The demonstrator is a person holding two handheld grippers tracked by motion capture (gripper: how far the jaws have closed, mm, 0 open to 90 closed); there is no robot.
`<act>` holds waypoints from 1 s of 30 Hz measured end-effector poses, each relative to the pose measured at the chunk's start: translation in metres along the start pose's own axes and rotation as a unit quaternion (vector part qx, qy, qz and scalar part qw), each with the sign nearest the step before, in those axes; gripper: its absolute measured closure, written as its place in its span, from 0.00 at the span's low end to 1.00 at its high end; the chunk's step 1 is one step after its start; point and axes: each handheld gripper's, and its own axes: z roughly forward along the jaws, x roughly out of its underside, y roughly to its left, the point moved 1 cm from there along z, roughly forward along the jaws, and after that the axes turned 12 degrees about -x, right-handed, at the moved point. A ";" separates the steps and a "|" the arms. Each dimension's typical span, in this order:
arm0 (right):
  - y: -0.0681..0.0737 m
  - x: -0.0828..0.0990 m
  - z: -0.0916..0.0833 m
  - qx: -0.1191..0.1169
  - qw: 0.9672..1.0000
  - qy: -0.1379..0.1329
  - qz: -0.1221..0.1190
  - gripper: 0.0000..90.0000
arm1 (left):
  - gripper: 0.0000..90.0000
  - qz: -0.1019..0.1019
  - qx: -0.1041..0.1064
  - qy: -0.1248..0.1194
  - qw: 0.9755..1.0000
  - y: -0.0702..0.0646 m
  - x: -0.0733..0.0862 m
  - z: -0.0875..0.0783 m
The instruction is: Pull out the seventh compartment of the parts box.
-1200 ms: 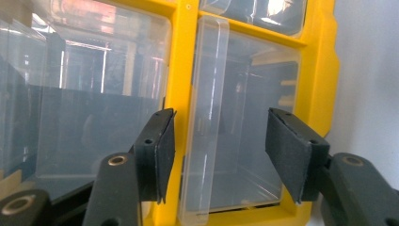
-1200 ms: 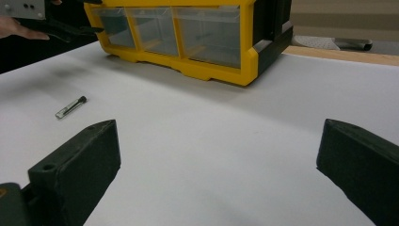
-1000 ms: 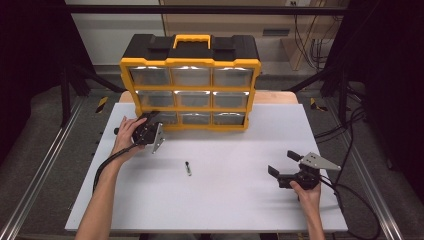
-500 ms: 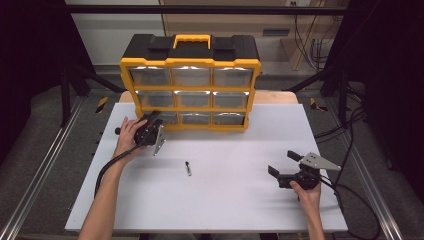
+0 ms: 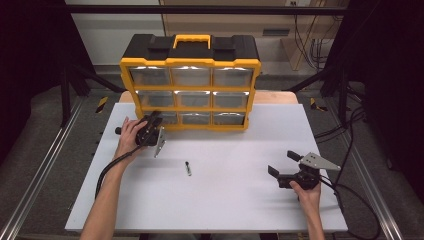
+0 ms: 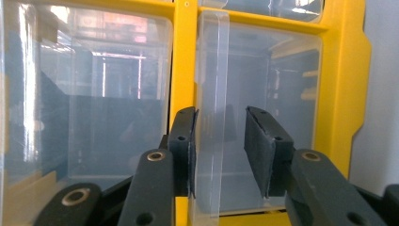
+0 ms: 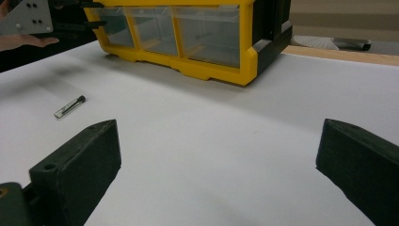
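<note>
A yellow and black drawer organizer with clear drawers stands at the back of the white table. My left gripper is at its bottom left drawer. In the left gripper view its jaws straddle that drawer's clear handle and have just been closing. One pad is against the handle, while a gap remains at the other pad. My right gripper rests on the table at the right, open and holding nothing. A small black and silver bit lies mid-table.
A metal rail runs along the table's left side. Cables hang off the right edge. Bare table surface lies between the two grippers and in front of the organizer.
</note>
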 end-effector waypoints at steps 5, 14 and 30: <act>0.000 0.000 -0.001 0.001 1.000 0.000 -0.001 0.01 | 0.76 0.005 -0.014 0.000 1.000 -0.002 0.000 0.000; 0.000 0.000 -0.001 0.001 1.000 -0.001 0.000 0.01 | 0.80 0.017 -0.025 -0.001 1.000 -0.005 0.000 -0.001; 0.000 0.000 0.000 0.001 1.000 -0.001 -0.001 0.01 | 0.86 0.037 -0.040 -0.005 0.998 -0.006 0.001 0.000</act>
